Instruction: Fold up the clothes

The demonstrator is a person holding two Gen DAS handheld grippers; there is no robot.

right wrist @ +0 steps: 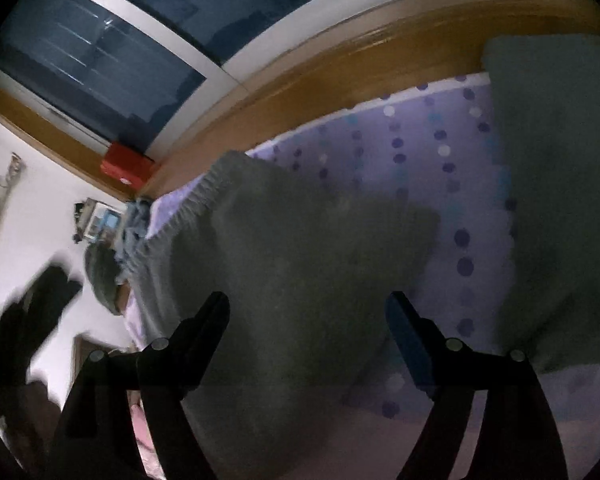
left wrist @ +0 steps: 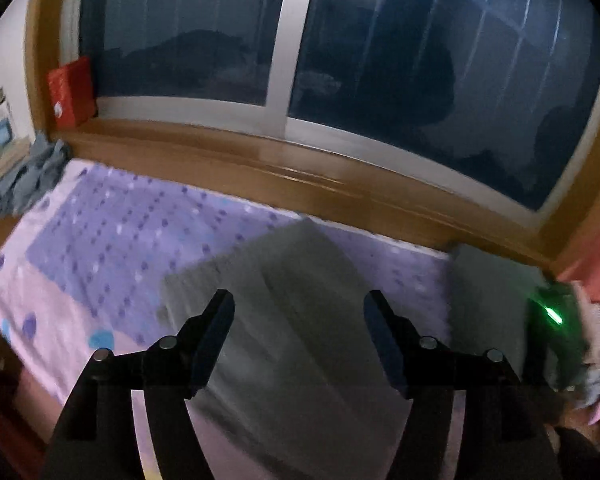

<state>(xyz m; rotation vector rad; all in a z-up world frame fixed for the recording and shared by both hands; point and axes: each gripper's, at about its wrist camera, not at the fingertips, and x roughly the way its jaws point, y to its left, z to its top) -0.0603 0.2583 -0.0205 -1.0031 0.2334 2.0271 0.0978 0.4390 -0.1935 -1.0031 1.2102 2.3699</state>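
Right now my left hand-held gripper (left wrist: 299, 312) hangs over the bed (left wrist: 112, 232) with its jaws spread wide and nothing between them, and my right hand-held gripper (right wrist: 308, 314) is just as open and empty. Below both lies the grey garment (left wrist: 284, 280), spread on the purple dotted bedcover; its gathered elastic edge (right wrist: 188, 204) shows at the far left in the right wrist view. A second grey piece (right wrist: 560, 200) sits further right on the bed, apart from the first, with bare sheet between them.

Both views are smeared and dim, so I cannot tell exactly where the garment's near edge lies. My worry is that if I close on the fabric from here, I may pinch the bedcover along with it, or catch only one layer, and the fold will drag crooked. Lifting with one side alone would also skew the cloth.
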